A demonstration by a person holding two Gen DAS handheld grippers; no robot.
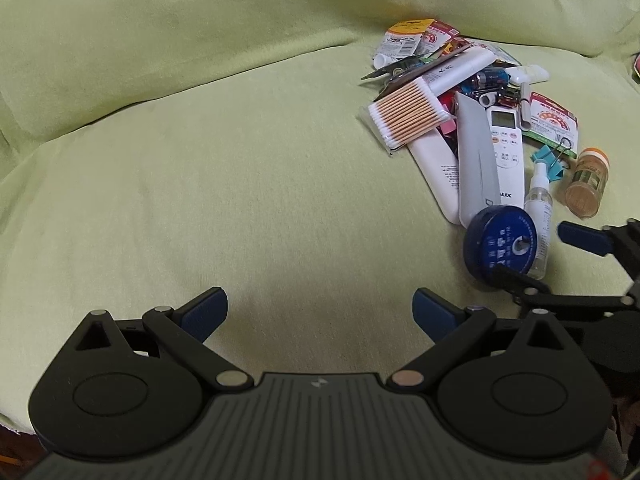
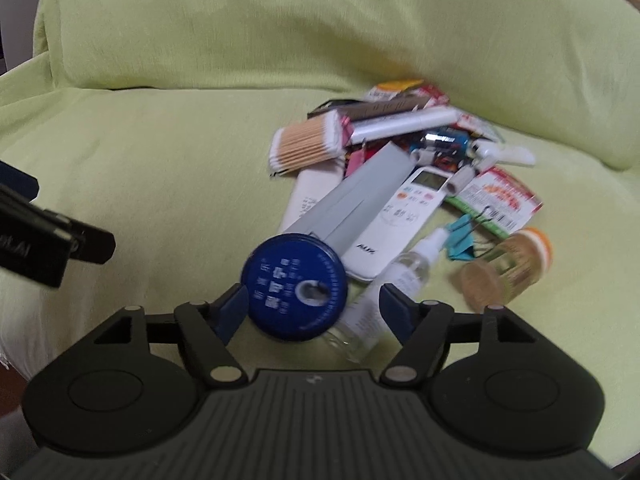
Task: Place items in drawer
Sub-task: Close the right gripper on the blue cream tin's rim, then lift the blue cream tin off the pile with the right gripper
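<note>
Many items (image 1: 476,120) lie heaped near the sofa's (image 1: 200,160) back edge, no drawer in view; the right hand-held gripper (image 2: 312,308), spread, straddles the blue tin (image 2: 294,286), likely to grasp it, while the left hand-held gripper (image 1: 320,312) hangs released over bare cushion.

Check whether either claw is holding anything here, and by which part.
Nothing is held. The left claw is open over bare cover; the right claw is open around the blue tin, not clamped.

one blue tin (image 2: 294,286), one spray bottle (image 2: 384,280), two remotes (image 2: 400,220)
</note>
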